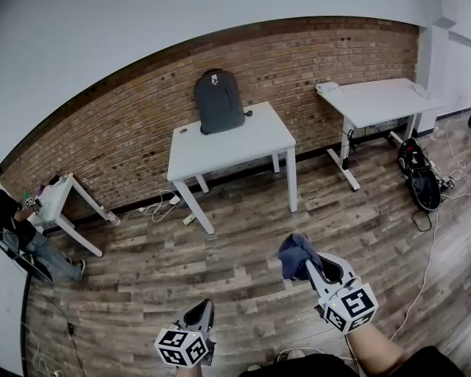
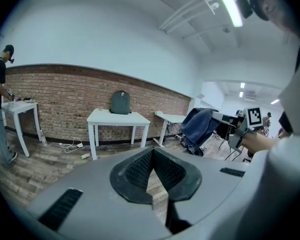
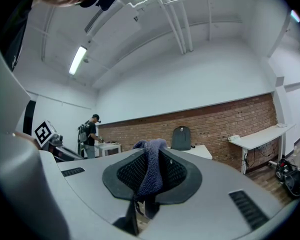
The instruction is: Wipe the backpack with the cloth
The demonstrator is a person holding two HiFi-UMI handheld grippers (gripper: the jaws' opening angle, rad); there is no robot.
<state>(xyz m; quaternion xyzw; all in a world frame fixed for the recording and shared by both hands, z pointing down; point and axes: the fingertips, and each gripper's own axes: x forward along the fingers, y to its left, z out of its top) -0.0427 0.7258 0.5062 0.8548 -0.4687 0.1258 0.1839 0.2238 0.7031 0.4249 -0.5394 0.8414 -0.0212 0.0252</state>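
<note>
Dark-grey backpack [image 1: 218,100] is recorded standing upright at the rear of a white counter [image 1: 243,144], close before the brick wall [image 1: 118,136]; contact with the wall cannot be confirmed. A small pale emblem is noted near the top of the pack. Nothing is seen touching it.

A blue-purple cloth [image 1: 297,255] is found clamped in the right gripper [image 1: 308,262]. The jaws are clenched on the fabric, which is bunched over the jaw tips and hangs down between the pads. Cloth and gripper are held over the wooden plank floor [image 1: 243,273], well apart from the counter and the backpack.

The left gripper [image 1: 202,314] is held lower and to the left of the right one, likewise over the floor. Its jaws are seen closed tip to tip, and nothing is held between them.

A second counter [image 1: 381,100], also white, is noted to the right along the same wall. A black bag [image 1: 420,181] lies on the floor just beside it, and a white cable [image 1: 433,242] is seen trailing across the planks nearby. At the far left, a person [image 1: 8,222] in dark clothing is observed beside a small table [image 1: 59,199].
</note>
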